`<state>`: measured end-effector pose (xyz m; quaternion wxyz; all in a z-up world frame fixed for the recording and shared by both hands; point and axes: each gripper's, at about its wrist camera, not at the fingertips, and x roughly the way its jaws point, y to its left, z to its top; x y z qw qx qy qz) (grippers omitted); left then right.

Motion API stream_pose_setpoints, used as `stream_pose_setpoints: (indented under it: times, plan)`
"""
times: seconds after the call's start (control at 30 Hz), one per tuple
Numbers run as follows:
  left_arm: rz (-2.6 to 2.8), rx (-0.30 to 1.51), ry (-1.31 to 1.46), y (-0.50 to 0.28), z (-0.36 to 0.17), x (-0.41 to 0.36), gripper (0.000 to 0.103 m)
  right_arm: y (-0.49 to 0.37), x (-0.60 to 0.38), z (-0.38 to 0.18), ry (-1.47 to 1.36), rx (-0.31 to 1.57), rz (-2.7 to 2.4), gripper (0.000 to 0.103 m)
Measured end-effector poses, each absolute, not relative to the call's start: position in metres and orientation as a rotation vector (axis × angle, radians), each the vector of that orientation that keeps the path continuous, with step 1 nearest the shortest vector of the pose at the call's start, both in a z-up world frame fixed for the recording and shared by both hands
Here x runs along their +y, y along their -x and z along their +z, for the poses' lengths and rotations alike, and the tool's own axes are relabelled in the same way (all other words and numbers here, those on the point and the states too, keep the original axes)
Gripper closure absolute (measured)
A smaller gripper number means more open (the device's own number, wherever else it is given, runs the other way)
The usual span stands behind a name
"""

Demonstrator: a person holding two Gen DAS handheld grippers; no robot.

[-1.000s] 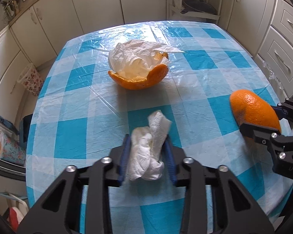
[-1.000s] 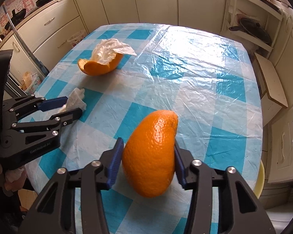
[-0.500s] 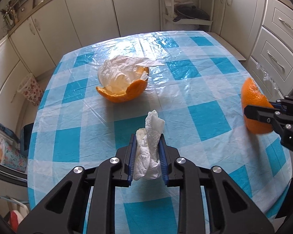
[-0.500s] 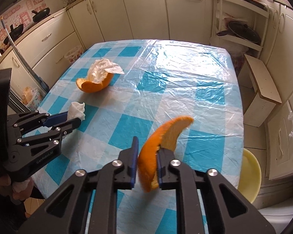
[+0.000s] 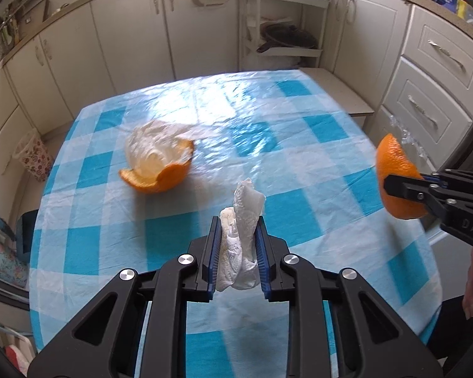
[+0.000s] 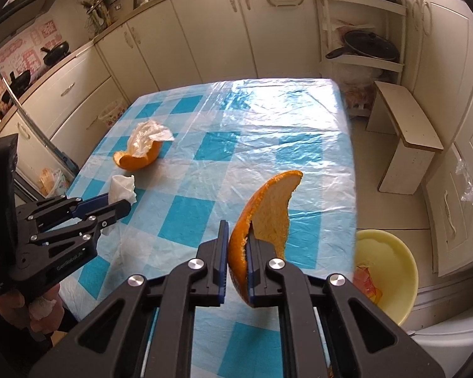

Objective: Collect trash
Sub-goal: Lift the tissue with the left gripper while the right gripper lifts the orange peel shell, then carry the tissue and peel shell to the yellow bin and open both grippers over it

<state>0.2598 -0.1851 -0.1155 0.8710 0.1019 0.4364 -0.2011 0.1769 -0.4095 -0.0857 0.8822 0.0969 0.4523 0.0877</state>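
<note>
My left gripper (image 5: 236, 236) is shut on a crumpled white tissue (image 5: 241, 220) and holds it above the blue checked table (image 5: 268, 145). My right gripper (image 6: 238, 245) is shut on a curved piece of orange peel (image 6: 268, 214), lifted above the table's right side. In the left wrist view the peel (image 5: 395, 179) and right gripper (image 5: 391, 186) show at the right. In the right wrist view the tissue (image 6: 123, 186) and left gripper (image 6: 116, 203) show at the left. Another orange peel with a white tissue in it (image 5: 157, 163) lies on the table, also in the right wrist view (image 6: 140, 152).
A yellow bowl (image 6: 391, 271) holding some scraps sits low beside the table's right edge. A small wooden stool (image 6: 403, 132) stands at the right. Cream cabinets (image 5: 126, 31) ring the room. A floral bin (image 5: 34, 154) stands left of the table.
Both grippers have risen well above the table with their loads. The right gripper closed tighter on the peel and now holds it edge-on.
</note>
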Motion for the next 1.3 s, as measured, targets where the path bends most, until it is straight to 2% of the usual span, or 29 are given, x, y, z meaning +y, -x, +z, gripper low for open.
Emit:
stream_pose_setpoints:
  times: [0.33, 0.6, 0.67, 0.7, 0.73, 0.87, 1.03, 1.2, 1.3]
  plan:
    - [-0.545, 0.881, -0.203, -0.238, -0.099, -0.239, 0.083, -0.162, -0.487, -0.091, -0.392, 0.891, 0.040, 0.093]
    - [-0.639, 0.899, -0.167, -0.213, -0.091, -0.303, 0.083, -0.155, -0.549, -0.135, -0.623, 0.962, -0.046, 0.092]
    - [-0.656, 0.905, -0.148, -0.210, -0.090, -0.320, 0.083, -0.154, -0.562, -0.149, -0.704, 1.000, -0.072, 0.083]
    - [-0.661, 0.908, -0.142, -0.210, -0.089, -0.327, 0.083, -0.151, -0.570, -0.155, -0.750, 1.007, -0.098, 0.067]
    - [-0.667, 0.912, -0.136, -0.209, -0.089, -0.335, 0.083, -0.149, -0.577, -0.158, -0.783, 1.005, -0.118, 0.056]
    - [-0.681, 0.934, -0.129, -0.209, -0.094, -0.361, 0.083, -0.137, -0.604, -0.157, -0.908, 0.939, -0.147, 0.055]
    - [-0.680, 0.980, -0.138, -0.211, -0.111, -0.387, 0.083, -0.128, -0.617, -0.138, -0.960, 0.859, -0.121, 0.048]
    - [-0.671, 1.023, -0.148, -0.212, -0.129, -0.403, 0.083, -0.118, -0.632, -0.128, -1.047, 0.801, -0.092, 0.047]
    - [-0.668, 1.046, -0.162, -0.213, -0.140, -0.419, 0.083, -0.108, -0.643, -0.107, -1.025, 0.732, -0.119, 0.039]
